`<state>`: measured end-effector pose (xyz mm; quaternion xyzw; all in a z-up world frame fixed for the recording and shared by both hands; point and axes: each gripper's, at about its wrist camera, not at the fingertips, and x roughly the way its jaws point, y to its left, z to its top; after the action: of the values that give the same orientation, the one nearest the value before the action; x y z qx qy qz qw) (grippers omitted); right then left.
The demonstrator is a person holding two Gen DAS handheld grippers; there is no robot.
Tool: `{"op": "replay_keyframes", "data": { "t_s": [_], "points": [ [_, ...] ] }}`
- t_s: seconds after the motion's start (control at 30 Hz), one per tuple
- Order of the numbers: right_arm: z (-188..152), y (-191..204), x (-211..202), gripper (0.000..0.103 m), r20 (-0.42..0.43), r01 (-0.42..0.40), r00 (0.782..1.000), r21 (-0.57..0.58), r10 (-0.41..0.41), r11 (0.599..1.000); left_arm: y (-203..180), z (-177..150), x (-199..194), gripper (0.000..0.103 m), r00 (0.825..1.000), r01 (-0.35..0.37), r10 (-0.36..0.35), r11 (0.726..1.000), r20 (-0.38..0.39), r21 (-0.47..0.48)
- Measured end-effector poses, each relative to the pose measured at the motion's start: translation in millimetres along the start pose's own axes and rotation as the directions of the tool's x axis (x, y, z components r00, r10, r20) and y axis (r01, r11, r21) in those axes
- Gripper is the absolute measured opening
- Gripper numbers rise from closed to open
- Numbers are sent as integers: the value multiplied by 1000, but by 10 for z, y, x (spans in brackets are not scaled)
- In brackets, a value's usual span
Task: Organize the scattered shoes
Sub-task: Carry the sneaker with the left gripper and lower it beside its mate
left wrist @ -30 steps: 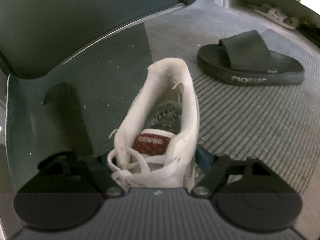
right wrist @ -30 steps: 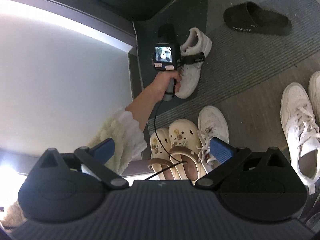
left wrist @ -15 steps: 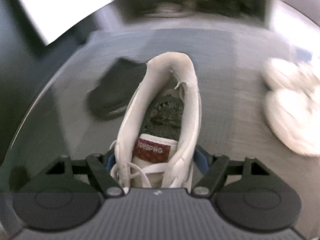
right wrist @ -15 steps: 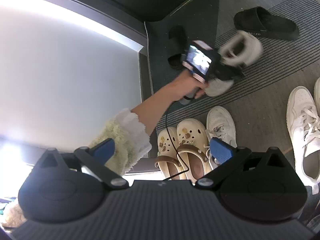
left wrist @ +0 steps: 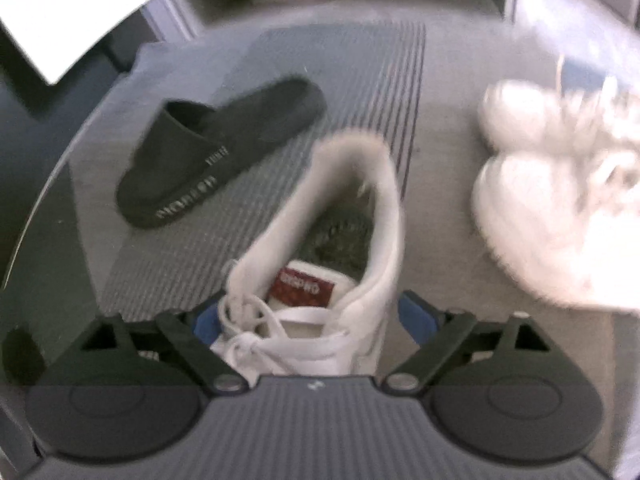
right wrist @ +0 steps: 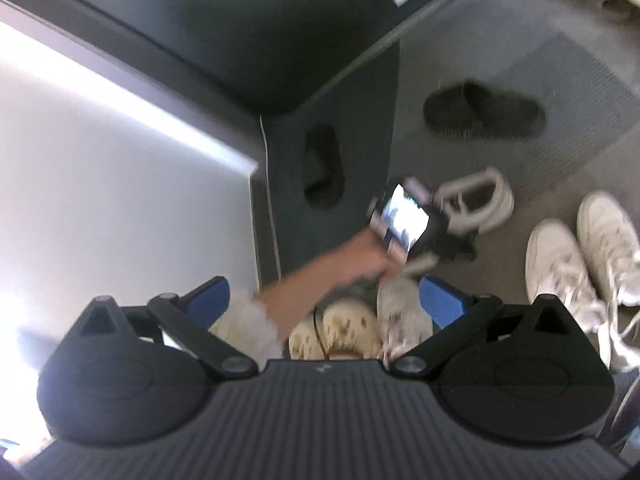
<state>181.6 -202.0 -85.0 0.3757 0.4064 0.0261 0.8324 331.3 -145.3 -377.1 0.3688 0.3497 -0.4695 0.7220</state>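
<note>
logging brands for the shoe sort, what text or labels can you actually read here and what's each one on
Red tongue label on the white sneaker held in the left gripper: white lettering, too blurred to read.
Side of the black slide on the striped mat: pale lettering in two spots, too blurred to read.
Screen on the left gripper in the right wrist view: a picture only, no readable text.
Nothing else bears legible text.

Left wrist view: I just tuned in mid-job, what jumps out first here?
The white sneaker fills the centre, clamped at its laced end by the left gripper, red tongue label facing the camera. A black slide sandal lies on the ribbed mat at upper left, and a blurred pair of white sneakers sits on the floor at right.
</note>
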Motion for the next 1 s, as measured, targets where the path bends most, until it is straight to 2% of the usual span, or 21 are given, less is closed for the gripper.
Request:
{"op": "replay_keyframes", "data": {
  "t_s": [0.1,0.13,0.2,0.23,0.3,0.37,0.47,0.6,0.73,0.83,0.93,1.0],
  "points": [
    [22,72,-115,103,58,-7,998,-34,8,999,182,70,-567,98,998,-16,25,984,49,-178],
    [8,111,-169,103,75,-13,997,-57,17,998,258,104,-806,99,997,-23,39,969,60,-244],
    [-8,143,-220,103,90,-15,996,-81,22,997,365,177,-1256,102,991,-89,117,936,63,-339],
    [-14,150,-269,103,108,-15,994,-92,25,996,411,206,-1461,102,986,-122,157,915,60,-386],
    [-27,131,-361,103,148,-17,989,-103,32,995,472,242,-1740,103,983,-132,176,878,55,-460],
    [-24,74,-425,103,169,-21,985,-70,33,997,577,245,-2214,103,981,-113,181,815,65,-568],
    [-20,-13,-522,103,200,-28,979,-21,32,999,545,269,-2687,103,966,-151,251,741,61,-654],
    [-8,-103,-619,103,232,-32,972,18,27,999,466,279,-3038,103,954,-223,299,684,-13,-694],
    [-4,-155,-572,103,190,-24,982,20,20,1000,359,160,-3331,103,962,-232,258,619,-84,-750],
    [-15,-107,-594,103,222,-1,975,-7,3,1000,227,14,-3597,103,964,-233,238,559,-115,-795],
    [-37,0,-646,103,268,7,963,-69,11,998,29,-42,-3742,103,950,-271,287,567,-122,-778],
    [-62,46,-637,103,268,13,963,-89,11,996,-104,-76,-3838,103,940,-296,318,570,-127,-767]
  ]
}}
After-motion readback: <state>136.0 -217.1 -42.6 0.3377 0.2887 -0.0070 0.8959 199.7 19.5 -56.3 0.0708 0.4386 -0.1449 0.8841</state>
